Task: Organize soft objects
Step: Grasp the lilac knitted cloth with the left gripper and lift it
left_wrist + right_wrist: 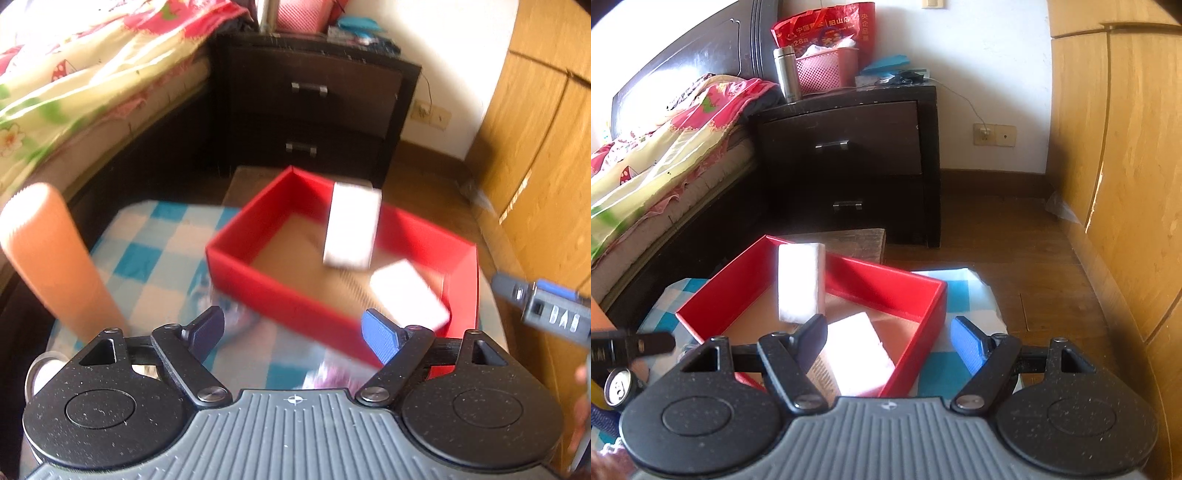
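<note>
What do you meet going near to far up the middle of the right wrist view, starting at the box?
Flat white block → upright white block → red box's far wall → dark nightstand → pink basket.

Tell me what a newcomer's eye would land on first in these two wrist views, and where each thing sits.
First, the shallow red cardboard box on the blue-and-white checked cloth, holding two white foam blocks: one upright block at the far side, one flat block lying nearer. Next, the orange ribbed foam cylinder standing at the left of the left view. Behind stands the dark wooden nightstand, beside a bed with a floral quilt.
</note>
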`<state>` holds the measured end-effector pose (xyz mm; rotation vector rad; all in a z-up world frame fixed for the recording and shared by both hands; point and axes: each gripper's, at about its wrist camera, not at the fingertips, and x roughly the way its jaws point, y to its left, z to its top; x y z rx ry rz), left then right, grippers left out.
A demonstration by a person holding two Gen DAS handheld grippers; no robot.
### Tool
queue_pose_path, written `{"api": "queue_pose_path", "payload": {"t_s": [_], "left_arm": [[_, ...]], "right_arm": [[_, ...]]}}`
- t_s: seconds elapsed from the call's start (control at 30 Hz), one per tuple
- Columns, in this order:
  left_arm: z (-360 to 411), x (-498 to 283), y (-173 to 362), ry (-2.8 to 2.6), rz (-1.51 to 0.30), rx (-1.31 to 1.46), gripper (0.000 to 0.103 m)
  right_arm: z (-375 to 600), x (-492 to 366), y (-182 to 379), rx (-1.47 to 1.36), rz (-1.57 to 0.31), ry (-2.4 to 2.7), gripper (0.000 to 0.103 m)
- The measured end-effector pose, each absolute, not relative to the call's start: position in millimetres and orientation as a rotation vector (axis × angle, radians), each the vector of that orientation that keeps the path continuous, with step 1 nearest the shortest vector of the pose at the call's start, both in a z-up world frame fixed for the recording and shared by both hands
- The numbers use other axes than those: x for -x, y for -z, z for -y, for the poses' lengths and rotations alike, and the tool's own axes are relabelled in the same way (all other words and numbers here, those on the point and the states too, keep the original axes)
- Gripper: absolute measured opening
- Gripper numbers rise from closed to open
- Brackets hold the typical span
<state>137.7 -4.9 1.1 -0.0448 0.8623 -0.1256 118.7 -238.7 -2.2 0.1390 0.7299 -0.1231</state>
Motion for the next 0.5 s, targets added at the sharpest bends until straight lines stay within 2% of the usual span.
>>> {"api": "queue_pose_path", "payload": {"t_s": [0.5], "left_arm": [[20,-100,33,0.242,-1.021,-0.130,0.086]], "right_arm": [[236,-67,-2,-0.153,-0.742,0.090,0.054]]}}
